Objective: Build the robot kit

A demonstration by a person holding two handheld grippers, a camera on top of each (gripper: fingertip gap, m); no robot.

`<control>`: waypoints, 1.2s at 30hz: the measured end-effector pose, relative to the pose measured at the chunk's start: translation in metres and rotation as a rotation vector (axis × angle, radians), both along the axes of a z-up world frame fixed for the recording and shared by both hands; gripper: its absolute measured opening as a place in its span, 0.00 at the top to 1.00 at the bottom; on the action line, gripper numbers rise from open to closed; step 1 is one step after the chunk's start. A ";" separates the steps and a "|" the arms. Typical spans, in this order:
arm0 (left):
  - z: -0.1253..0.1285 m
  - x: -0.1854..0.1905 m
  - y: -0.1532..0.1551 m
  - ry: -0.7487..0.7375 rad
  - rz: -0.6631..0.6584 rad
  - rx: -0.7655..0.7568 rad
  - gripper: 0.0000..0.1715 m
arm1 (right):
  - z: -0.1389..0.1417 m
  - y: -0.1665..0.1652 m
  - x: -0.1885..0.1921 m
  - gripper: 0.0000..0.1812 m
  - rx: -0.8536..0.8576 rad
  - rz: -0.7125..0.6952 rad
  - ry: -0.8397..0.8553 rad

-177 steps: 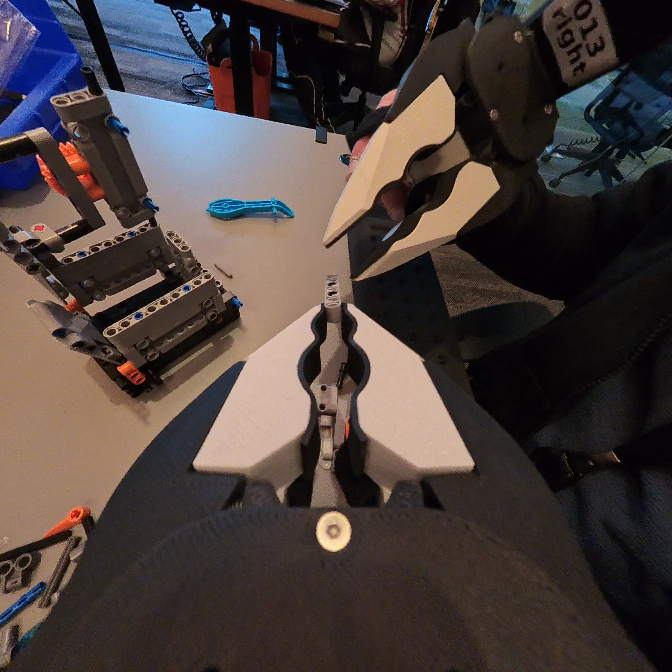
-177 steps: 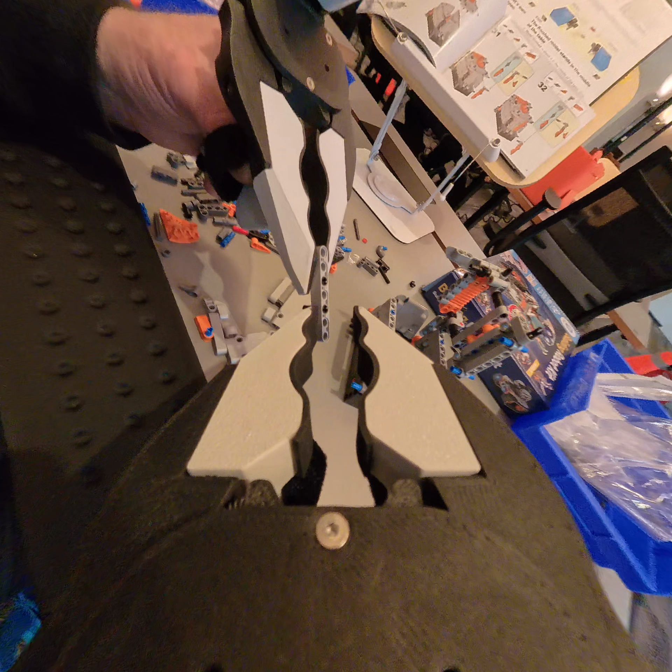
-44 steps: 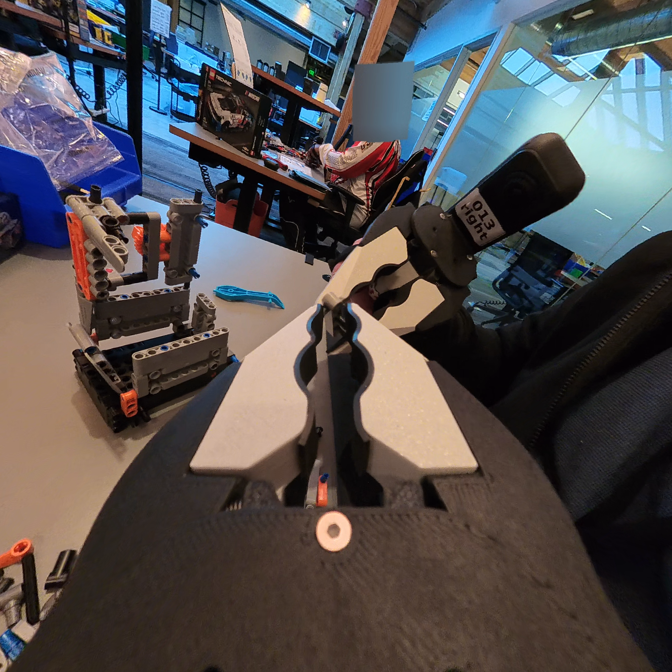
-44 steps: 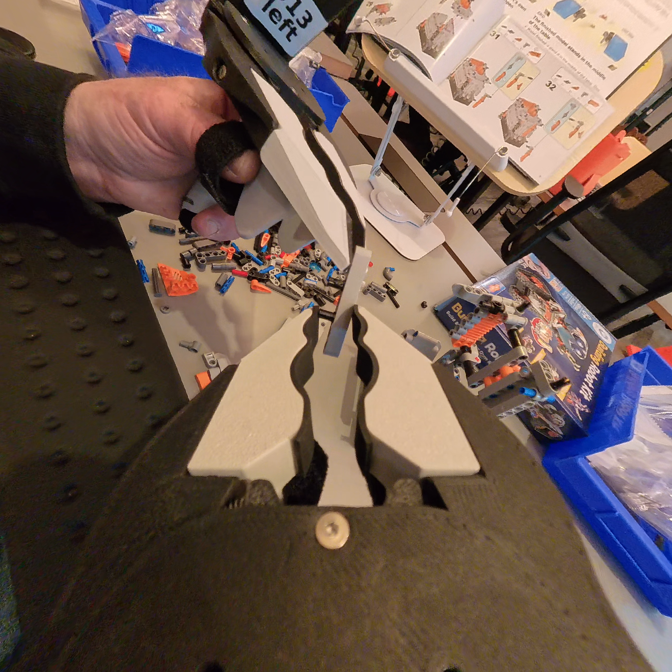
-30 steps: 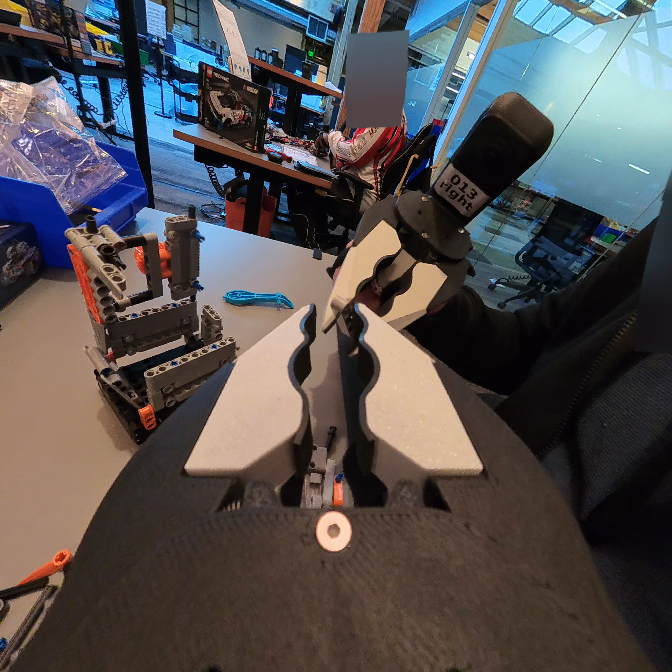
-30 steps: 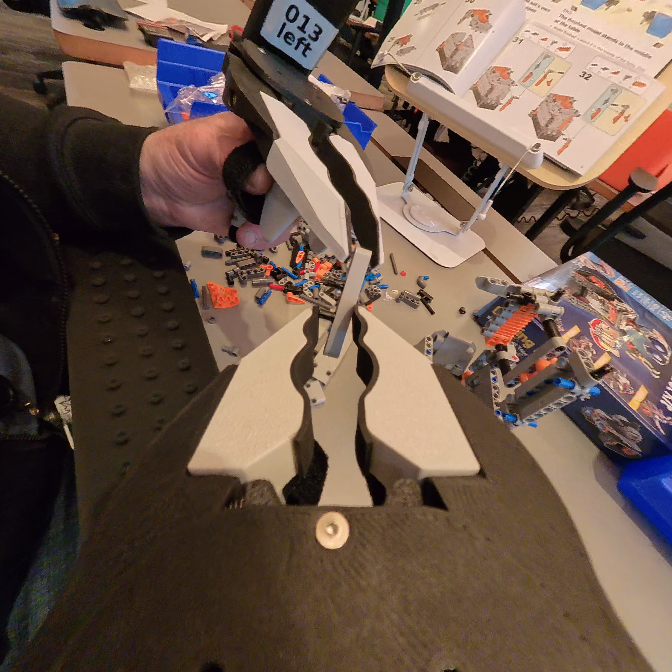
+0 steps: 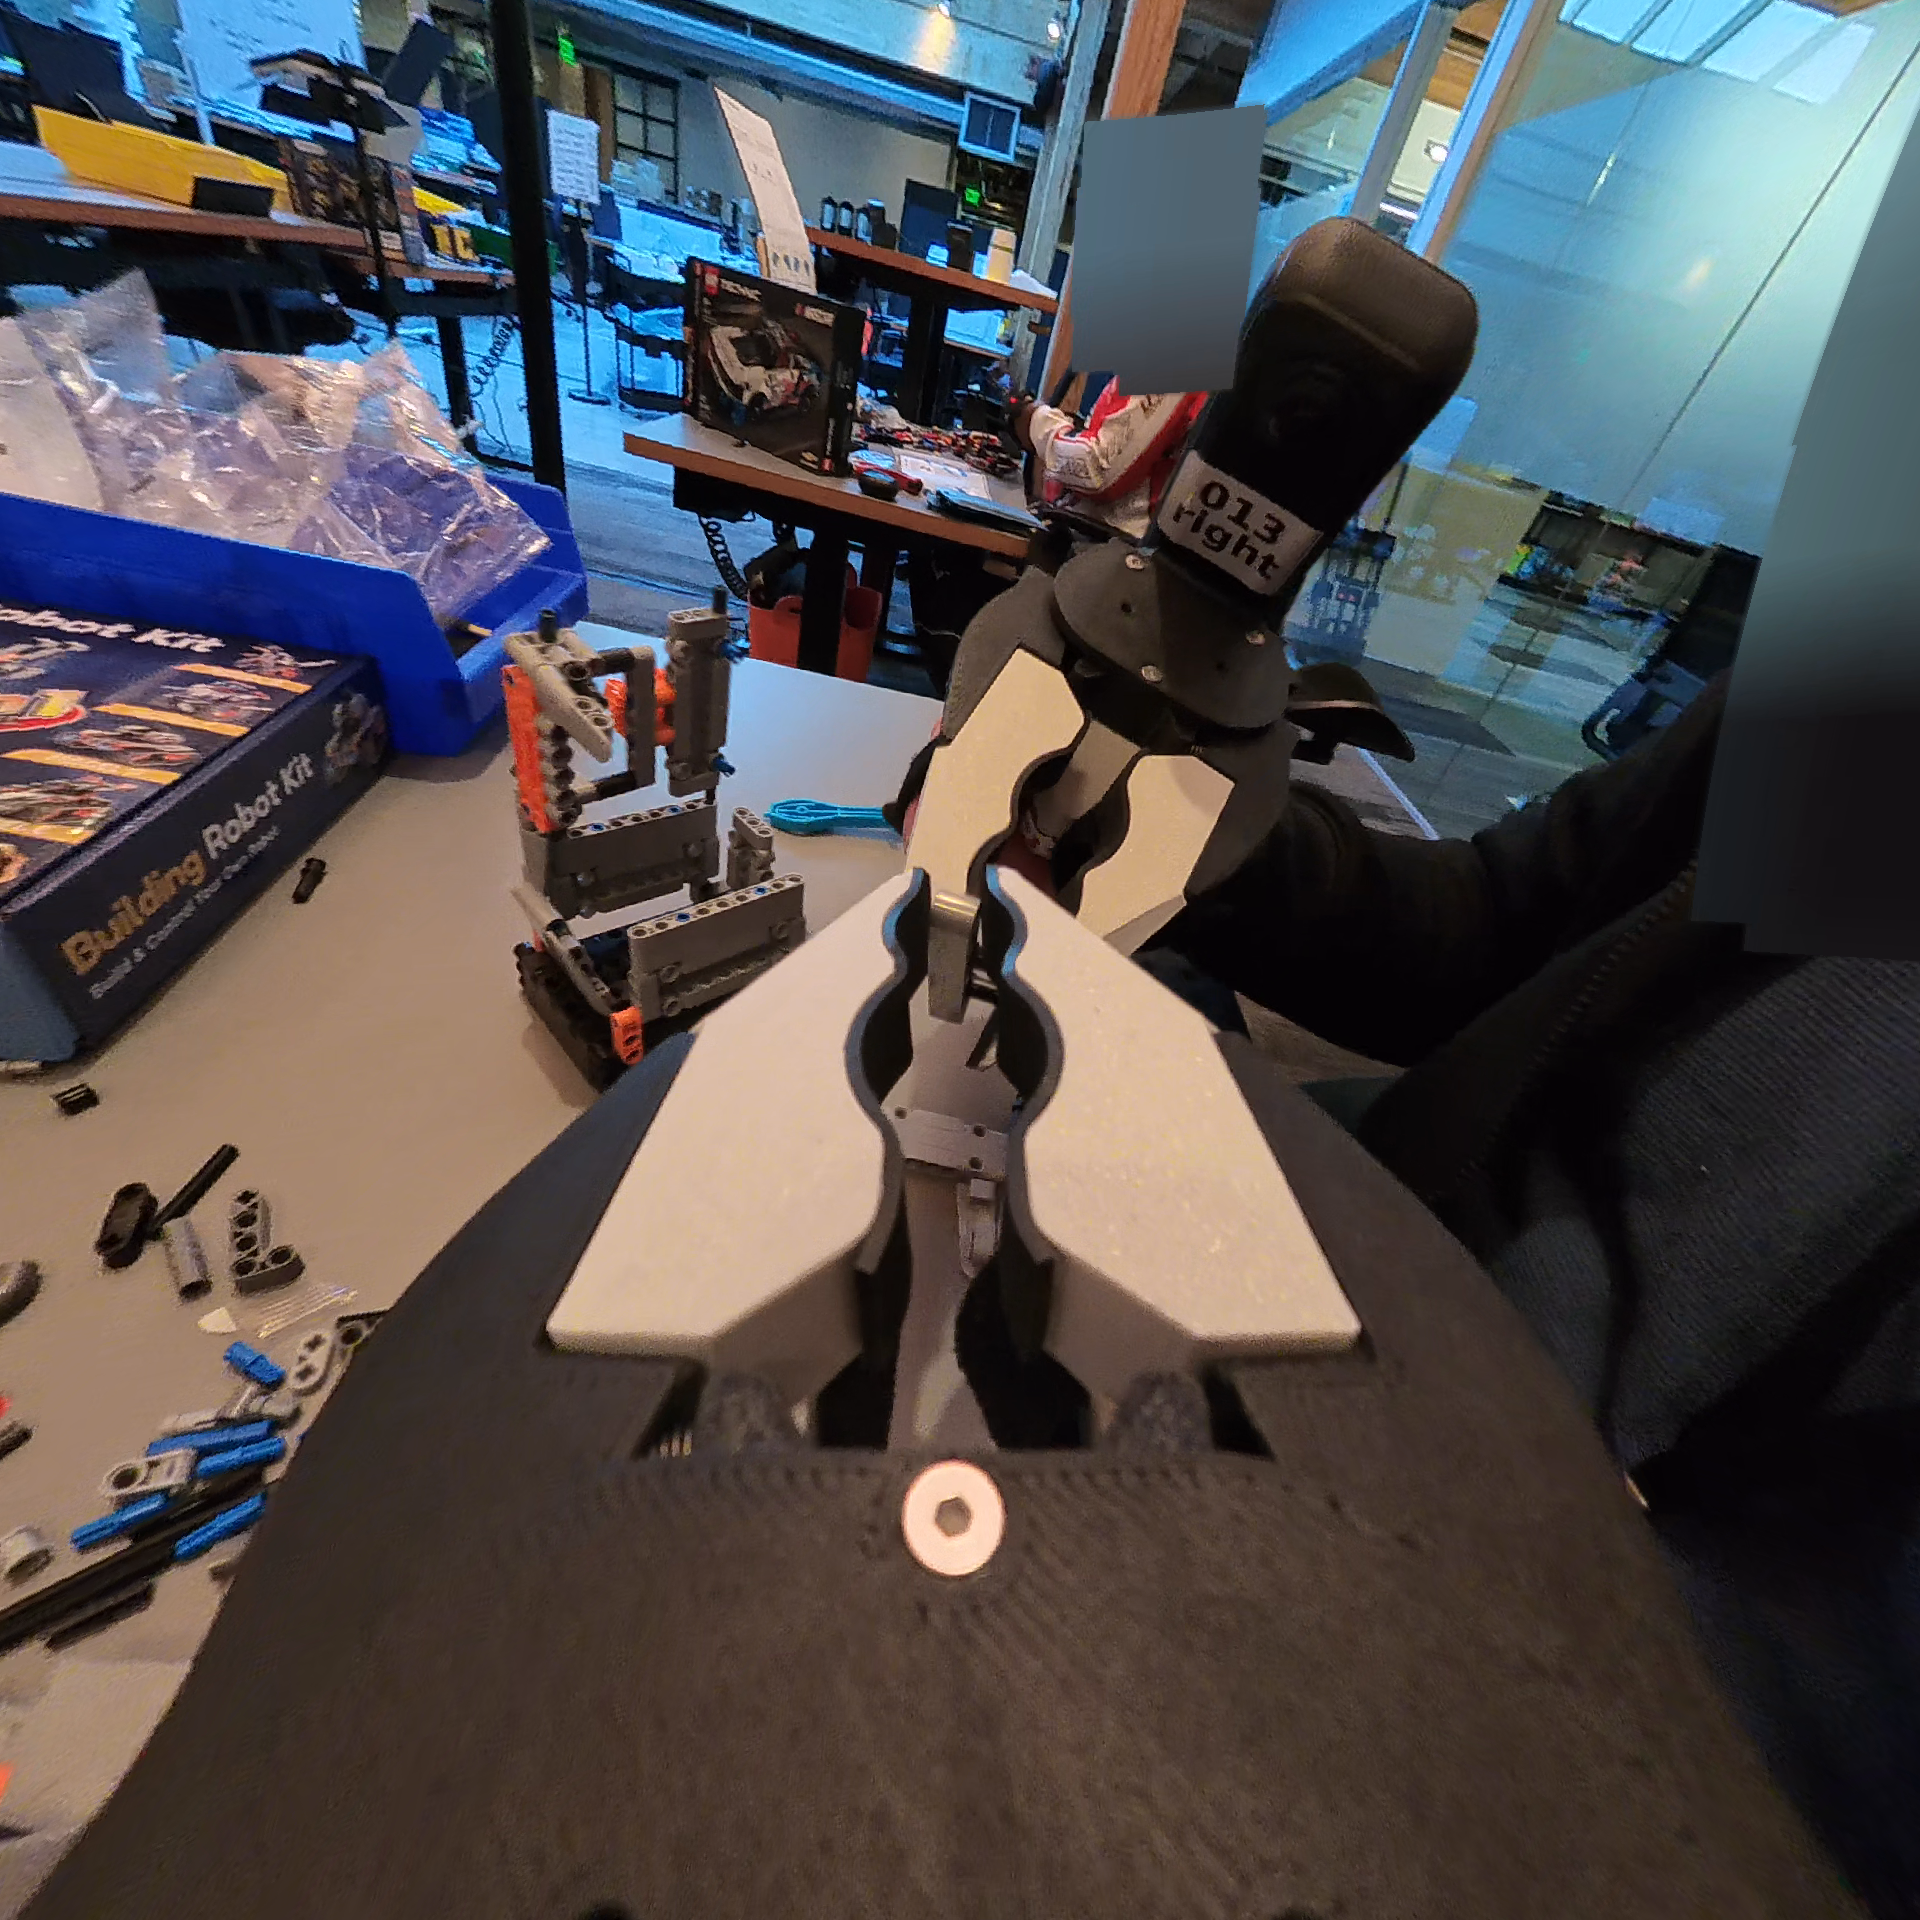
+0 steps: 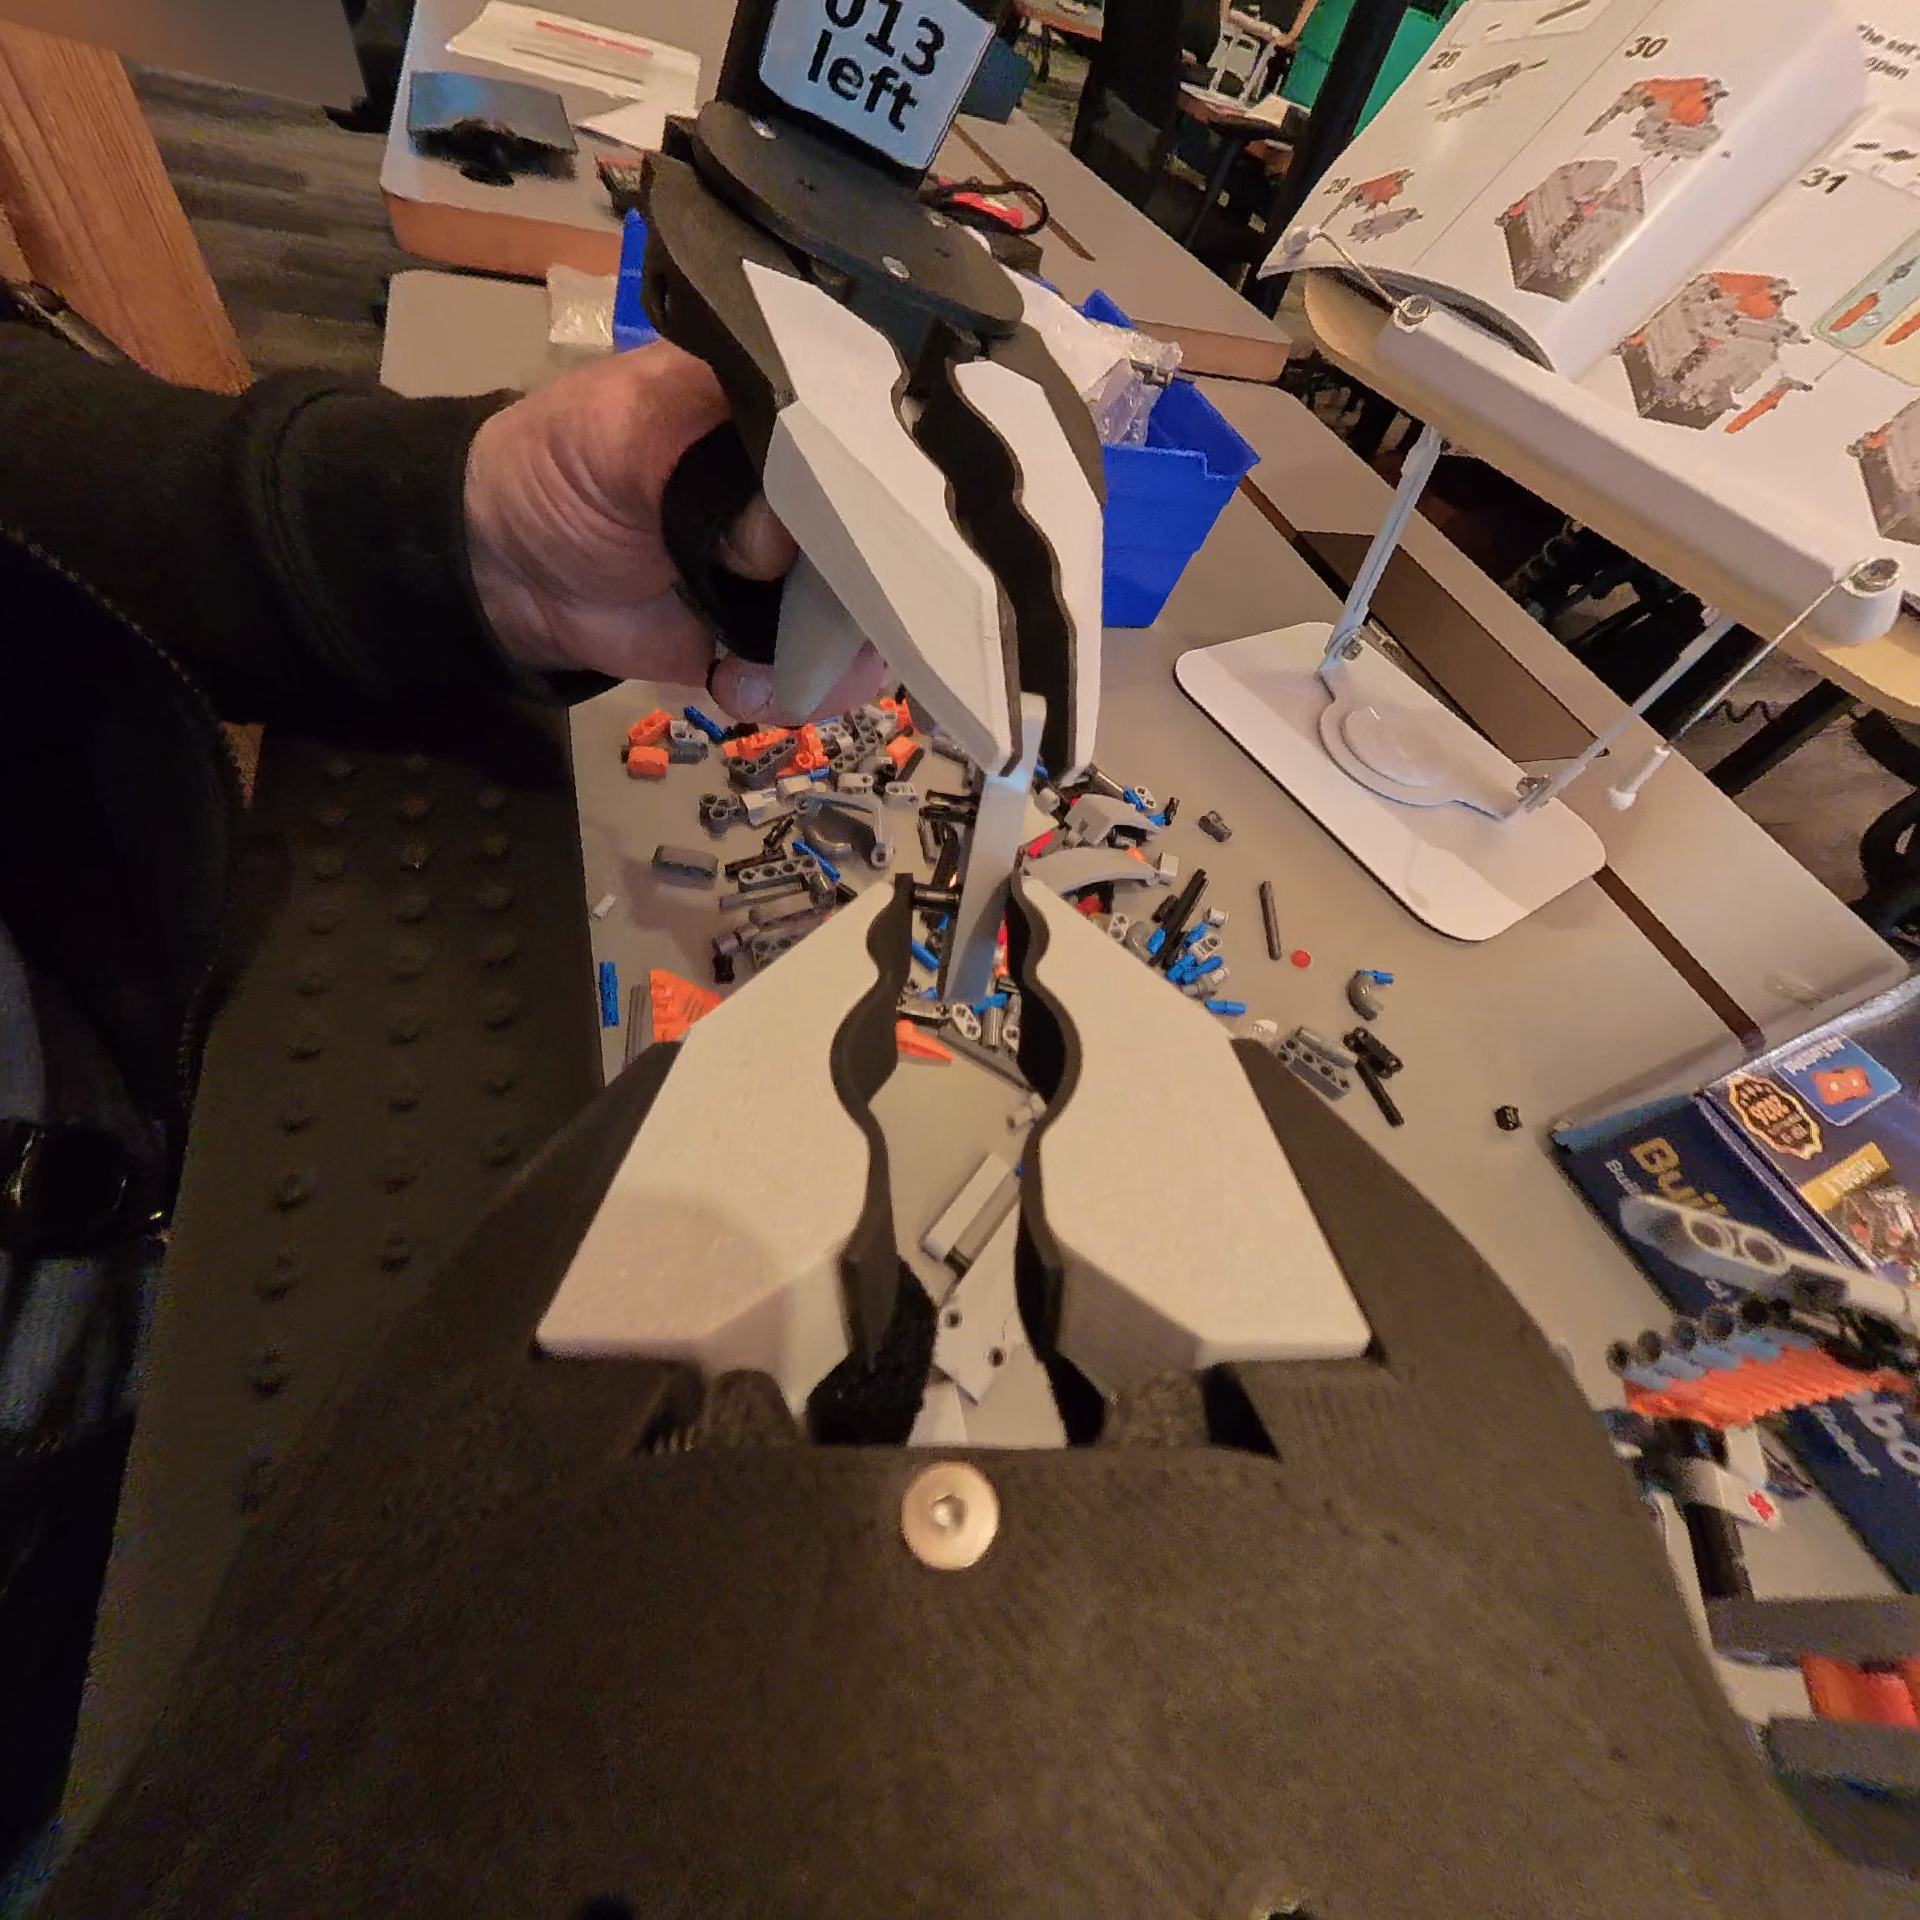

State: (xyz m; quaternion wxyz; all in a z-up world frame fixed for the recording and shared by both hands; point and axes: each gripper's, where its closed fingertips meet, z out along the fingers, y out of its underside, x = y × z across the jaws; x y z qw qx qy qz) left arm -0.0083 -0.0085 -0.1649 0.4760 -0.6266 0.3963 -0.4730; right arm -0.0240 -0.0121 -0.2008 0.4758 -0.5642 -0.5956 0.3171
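- Above the near edge of the grey table (image 7: pixel 364 1049), I have my left gripper (image 7: pixel 951 904) clamped at its tips on a flat grey beam (image 7: pixel 951 956); the beam stands roughly upright in the narrow gap between the fingers.
- From the right wrist camera, that same beam (image 8: pixel 987 883) hangs down out of the left gripper (image 8: pixel 1023 748), and its lower end sits in the gap between the fingers of my right gripper (image 8: pixel 956 904).
- My right gripper's fingers stand apart with space either side of the beam; I cannot tell whether either finger touches it.
- From the left wrist camera, the right gripper (image 7: pixel 1023 883) points down toward the left one's tips, fingers parted.
- Left of the grippers, a grey, black and orange brick model (image 7: pixel 634 831) stands on the table, well apart from both.
- Beyond it lie a dark blue kit box (image 7: pixel 156 790) and a blue bin (image 7: pixel 312 634) with clear plastic bags.
- Below the beam, a pile of loose bricks (image 8: pixel 831 810) is scattered on the table.
- To the right, an open instruction booklet (image 8: pixel 1662 208) rests on a white stand (image 8: pixel 1392 790).
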 end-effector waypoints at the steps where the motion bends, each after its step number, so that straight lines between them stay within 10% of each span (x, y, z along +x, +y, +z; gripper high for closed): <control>1: 0.000 -0.002 0.003 0.001 0.021 0.000 0.96 | 0.000 0.002 -0.002 0.92 -0.003 -0.003 0.001; 17: -0.003 -0.021 0.023 -0.042 0.131 -0.059 0.96 | 0.003 0.020 -0.015 0.86 0.016 -0.089 0.021; 27: -0.005 -0.019 0.033 -0.074 0.190 -0.141 0.96 | 0.005 0.025 -0.012 0.85 0.430 -0.341 -0.166; 36: -0.012 -0.016 0.035 -0.086 0.203 -0.212 0.97 | -0.007 0.043 -0.006 0.95 0.455 -0.445 -0.240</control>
